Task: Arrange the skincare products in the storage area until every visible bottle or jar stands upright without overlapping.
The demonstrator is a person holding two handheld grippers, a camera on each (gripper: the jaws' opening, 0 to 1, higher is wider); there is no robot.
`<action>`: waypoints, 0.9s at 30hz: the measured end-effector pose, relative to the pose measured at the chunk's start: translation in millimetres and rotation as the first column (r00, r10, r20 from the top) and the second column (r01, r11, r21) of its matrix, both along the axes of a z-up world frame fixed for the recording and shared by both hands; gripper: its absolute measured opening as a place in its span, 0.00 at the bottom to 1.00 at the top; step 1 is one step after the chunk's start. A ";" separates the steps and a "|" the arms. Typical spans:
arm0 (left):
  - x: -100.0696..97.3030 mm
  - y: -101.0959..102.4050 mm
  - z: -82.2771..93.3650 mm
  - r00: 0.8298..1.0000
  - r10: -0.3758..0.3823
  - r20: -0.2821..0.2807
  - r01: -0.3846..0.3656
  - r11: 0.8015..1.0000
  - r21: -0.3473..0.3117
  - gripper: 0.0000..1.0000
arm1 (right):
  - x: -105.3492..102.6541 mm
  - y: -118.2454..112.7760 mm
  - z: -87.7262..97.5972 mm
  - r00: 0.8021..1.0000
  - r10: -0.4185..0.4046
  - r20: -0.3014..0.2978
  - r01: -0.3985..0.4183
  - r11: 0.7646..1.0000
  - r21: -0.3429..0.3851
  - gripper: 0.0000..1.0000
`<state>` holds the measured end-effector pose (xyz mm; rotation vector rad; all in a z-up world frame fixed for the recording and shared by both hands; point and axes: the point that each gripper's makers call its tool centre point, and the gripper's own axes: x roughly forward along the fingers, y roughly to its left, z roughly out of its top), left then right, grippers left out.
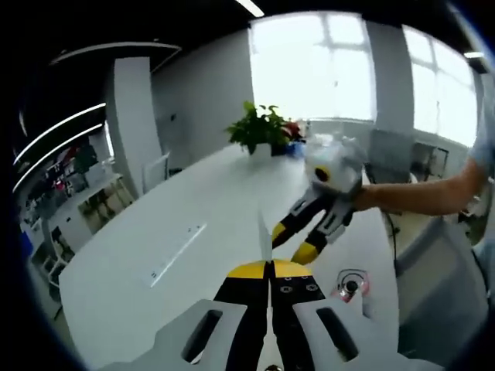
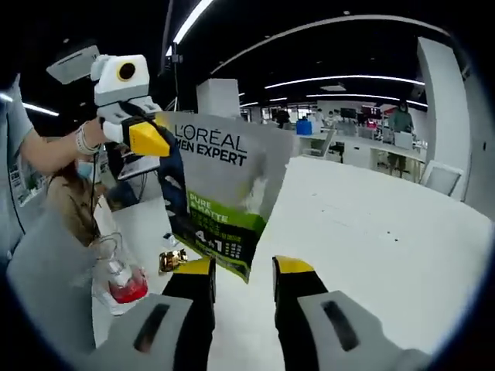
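Note:
A grey sachet (image 2: 220,193) printed L'OREAL MEN EXPERT, with a green band, hangs in the air above the white table (image 2: 371,232). My left gripper (image 2: 151,139) is shut on its top left corner. In the left gripper view the sachet (image 1: 263,232) shows edge-on as a thin strip rising from my shut left gripper (image 1: 271,267). My right gripper (image 2: 245,270) stands open just below the sachet's bottom edge, apart from it. From the left gripper view, the right gripper (image 1: 292,241) comes in from the right with its jaws spread, beside the strip.
A clear wrapped item with a red base (image 2: 124,286) and a small gold piece (image 2: 172,259) lie on the table at the left. The wrapped item (image 1: 350,286) lies near the table edge. A potted plant (image 1: 263,127) stands at the far end. A person's arm (image 1: 418,193) reaches in.

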<state>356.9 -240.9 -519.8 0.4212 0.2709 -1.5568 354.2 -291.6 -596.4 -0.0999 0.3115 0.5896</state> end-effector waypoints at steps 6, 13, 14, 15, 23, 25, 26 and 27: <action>-7.4 6.6 18.5 0.998 -0.047 0.044 0.048 0.999 -0.022 0.00 | -1.5 17.9 45.4 0.983 0.132 0.130 -0.149 0.981 0.126 0.27; 0.4 17.2 44.5 0.997 -0.035 0.063 0.040 0.996 -0.085 0.00 | -4.1 19.3 68.3 0.958 0.203 0.202 -0.240 0.954 0.181 0.14; 1.3 18.7 46.1 0.997 -0.033 0.063 0.039 0.995 -0.088 0.00 | -5.7 20.3 69.3 0.956 0.209 0.204 -0.248 0.951 0.185 0.11; 2.7 20.7 48.8 0.998 -0.029 0.062 0.034 0.995 -0.094 0.00 | -7.6 22.4 70.4 0.951 0.219 0.217 -0.259 0.949 0.177 0.11; 12.3 32.3 70.4 0.998 0.013 0.065 -0.003 0.987 -0.158 0.00 | -16.6 38.7 96.4 0.927 0.248 0.281 -0.296 0.944 0.145 0.03; 13.8 34.3 77.0 0.998 0.021 0.063 -0.010 0.985 -0.173 0.00 | -17.9 43.3 102.9 0.924 0.250 0.291 -0.299 0.944 0.140 0.02; 14.2 35.5 80.3 0.998 0.024 0.050 -0.015 0.983 -0.181 0.00 | -17.1 45.3 107.1 0.928 0.234 0.291 -0.285 0.947 0.147 0.02; 15.8 37.2 85.2 0.999 0.032 0.032 -0.025 0.980 -0.198 0.00 | -16.9 46.6 110.1 0.930 0.227 0.290 -0.282 0.945 0.163 0.01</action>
